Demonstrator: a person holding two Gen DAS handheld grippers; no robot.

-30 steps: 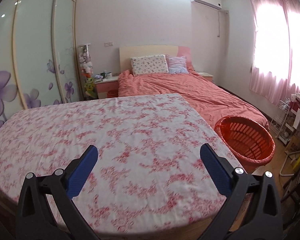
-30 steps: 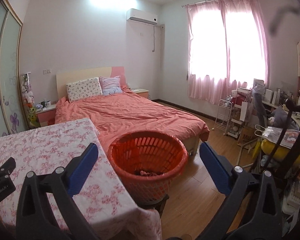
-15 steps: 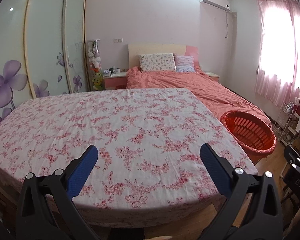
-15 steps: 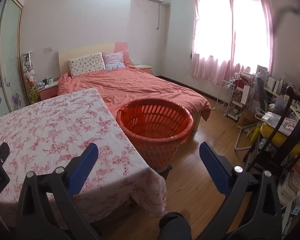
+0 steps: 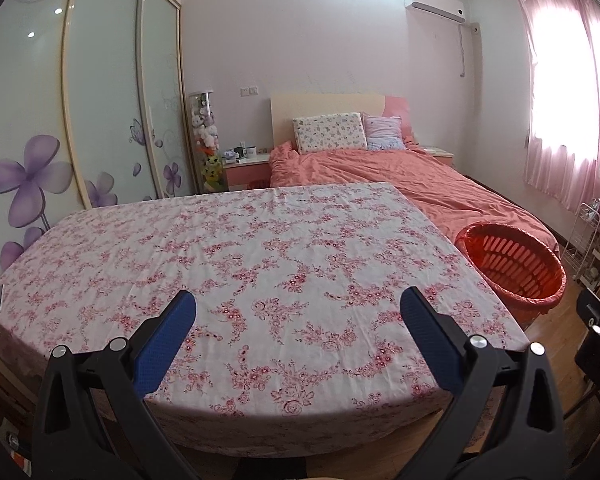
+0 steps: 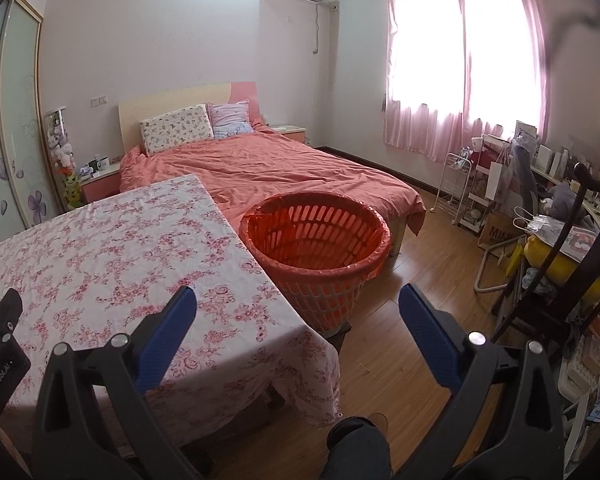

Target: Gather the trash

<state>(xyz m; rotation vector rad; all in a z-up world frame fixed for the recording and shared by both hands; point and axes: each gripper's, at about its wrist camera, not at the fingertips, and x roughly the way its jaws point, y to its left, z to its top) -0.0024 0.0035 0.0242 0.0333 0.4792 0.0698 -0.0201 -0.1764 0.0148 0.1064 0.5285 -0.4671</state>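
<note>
Floral cloth covering the table (image 5: 260, 248), my left gripper (image 5: 298, 312) and right gripper (image 6: 298, 312) both spread apart, holding nothing, round slatted orange basket (image 6: 320, 276) just beside table's right edge, salmon bed (image 6: 284, 168) behind.

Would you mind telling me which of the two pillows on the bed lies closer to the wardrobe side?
The wider pillow with the small multicoloured print; the smaller pale pink-and-blue pillow sits beside it, toward the window.
</note>
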